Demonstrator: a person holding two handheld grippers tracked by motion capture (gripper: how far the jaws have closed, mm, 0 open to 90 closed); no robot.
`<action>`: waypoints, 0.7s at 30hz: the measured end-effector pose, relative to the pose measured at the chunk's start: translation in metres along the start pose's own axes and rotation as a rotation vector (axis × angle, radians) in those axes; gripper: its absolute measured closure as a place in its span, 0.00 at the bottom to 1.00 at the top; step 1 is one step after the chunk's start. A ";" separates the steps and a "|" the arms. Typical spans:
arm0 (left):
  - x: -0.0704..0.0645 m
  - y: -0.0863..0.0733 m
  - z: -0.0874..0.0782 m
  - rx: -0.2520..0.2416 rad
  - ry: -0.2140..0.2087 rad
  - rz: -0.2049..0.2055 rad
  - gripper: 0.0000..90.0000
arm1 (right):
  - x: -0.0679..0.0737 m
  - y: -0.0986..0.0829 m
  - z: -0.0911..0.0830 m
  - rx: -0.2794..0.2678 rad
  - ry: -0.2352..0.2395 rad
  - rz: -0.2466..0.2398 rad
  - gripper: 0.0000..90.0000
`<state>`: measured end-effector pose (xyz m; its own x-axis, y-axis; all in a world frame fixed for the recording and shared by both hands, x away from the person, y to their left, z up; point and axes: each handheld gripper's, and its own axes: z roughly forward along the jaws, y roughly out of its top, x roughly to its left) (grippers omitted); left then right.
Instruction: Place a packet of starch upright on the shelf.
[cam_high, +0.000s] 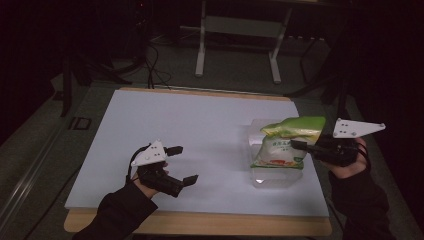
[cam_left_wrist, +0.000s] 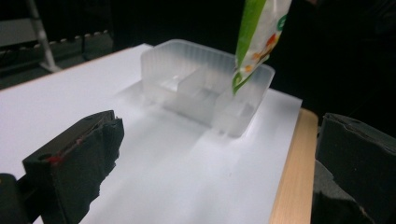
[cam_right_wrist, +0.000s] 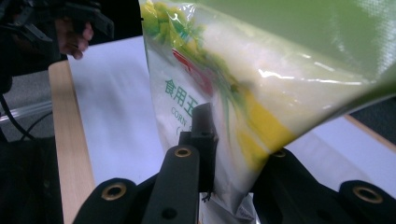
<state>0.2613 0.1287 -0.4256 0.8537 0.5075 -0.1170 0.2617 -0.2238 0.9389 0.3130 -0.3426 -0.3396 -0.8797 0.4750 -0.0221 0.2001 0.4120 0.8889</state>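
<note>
While the right hand-held gripper (cam_high: 300, 145) clamps the pouch (cam_high: 285, 142), its long axis hangs upright just above the clear tray (cam_high: 260, 177). From the left hand-held gripper (cam_high: 182, 165), jaws wide and empty, the tray lies at three o'clock, well apart.

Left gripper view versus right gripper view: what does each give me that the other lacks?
Left gripper view alone: the clear container with its inner dividers, and the open left claw. Right gripper view alone: the bag's printed label up close, and the right claw shut on it. Both share the green bag and the white table top.
</note>
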 end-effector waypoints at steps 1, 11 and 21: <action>0.000 -0.002 -0.001 0.002 0.005 -0.001 0.00 | -0.001 -0.002 0.000 0.010 -0.002 0.002 0.92; 0.001 -0.015 -0.003 0.007 0.034 -0.009 0.00 | -0.002 -0.012 0.009 0.097 -0.023 -0.007 0.92; 0.003 -0.023 -0.003 0.000 0.043 -0.026 0.00 | -0.002 -0.026 0.029 0.103 0.027 0.034 0.92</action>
<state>0.2568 0.1376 -0.4463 0.8268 0.5479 -0.1270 0.2833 -0.2105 0.9356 0.3220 -0.3312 -0.3760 -0.8829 0.4691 0.0209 0.2718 0.4742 0.8374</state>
